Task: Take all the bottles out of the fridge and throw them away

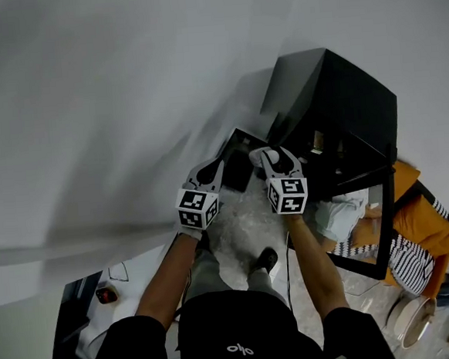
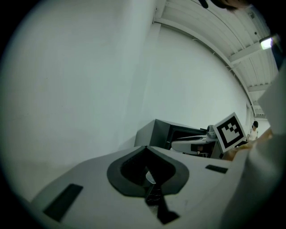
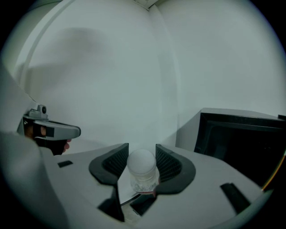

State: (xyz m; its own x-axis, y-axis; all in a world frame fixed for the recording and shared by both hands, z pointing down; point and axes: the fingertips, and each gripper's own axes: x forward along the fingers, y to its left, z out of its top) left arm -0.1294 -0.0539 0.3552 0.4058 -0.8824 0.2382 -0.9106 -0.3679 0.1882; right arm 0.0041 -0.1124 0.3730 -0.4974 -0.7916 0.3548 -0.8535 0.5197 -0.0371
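Note:
My right gripper [image 1: 273,157] is shut on a small clear bottle with a white cap [image 3: 142,163]; the cap stands up between the ribbed pads [image 3: 166,162]. The bottle's cap [image 1: 260,156] also shows at the jaw tips in the head view. My left gripper [image 1: 208,168] is held level with it on the left, jaws shut with nothing between them [image 2: 149,176]. The black fridge [image 1: 335,112] stands to the right with its door [image 1: 367,222] swung open. Below and between the two grippers sits a dark open-topped container [image 1: 242,162] on the floor.
White walls close in ahead and to the left. An orange and striped bundle [image 1: 426,232] and a round bowl [image 1: 413,319] lie right of the fridge door. A dark unit with a red spot [image 1: 102,295] is at lower left. My feet [image 1: 265,258] stand on pale floor.

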